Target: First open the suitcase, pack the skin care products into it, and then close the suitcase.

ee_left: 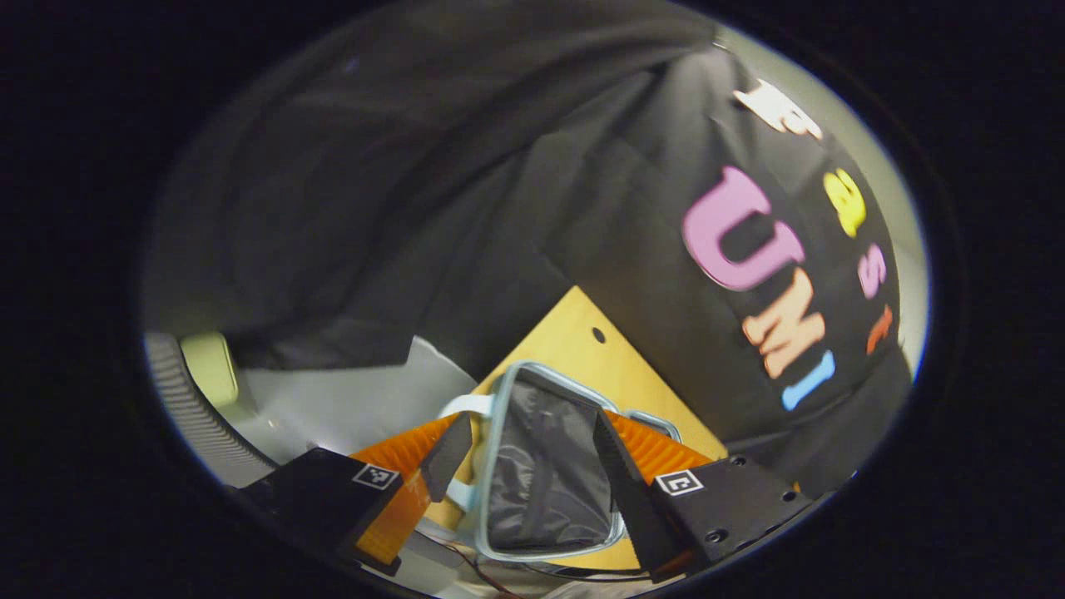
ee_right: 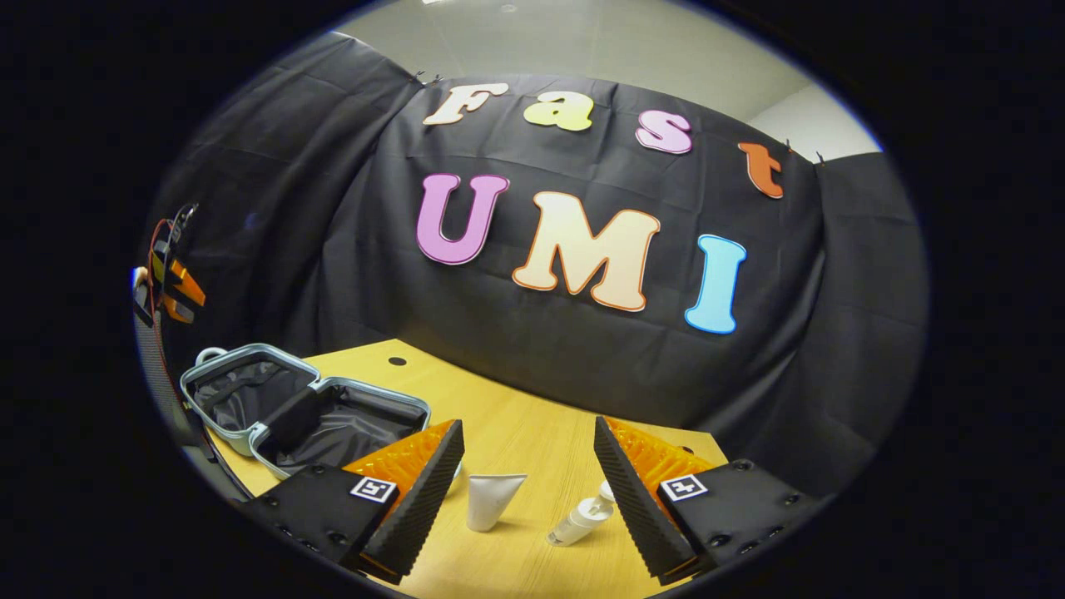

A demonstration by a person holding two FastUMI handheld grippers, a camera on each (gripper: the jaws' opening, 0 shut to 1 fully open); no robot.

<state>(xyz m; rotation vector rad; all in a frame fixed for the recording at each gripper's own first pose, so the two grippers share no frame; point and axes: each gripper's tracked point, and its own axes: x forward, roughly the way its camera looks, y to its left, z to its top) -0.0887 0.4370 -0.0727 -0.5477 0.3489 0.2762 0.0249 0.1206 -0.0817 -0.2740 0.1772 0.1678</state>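
1. Pale-blue hard-shell suitcase lies open, 9 o'clock on wooden table; lining bare.
2. White tube, white pump bottle unpacked, between right gripper fingers; wide, holding nothing.
3. Left gripper wide over suitcase. Packing, closing left.

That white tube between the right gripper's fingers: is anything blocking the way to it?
Nothing visible does. The right gripper is open, and the white tube stands on bare table ahead. A pump bottle lies beside it, apart.

suitcase partly behind fingers, pump bottle top hidden
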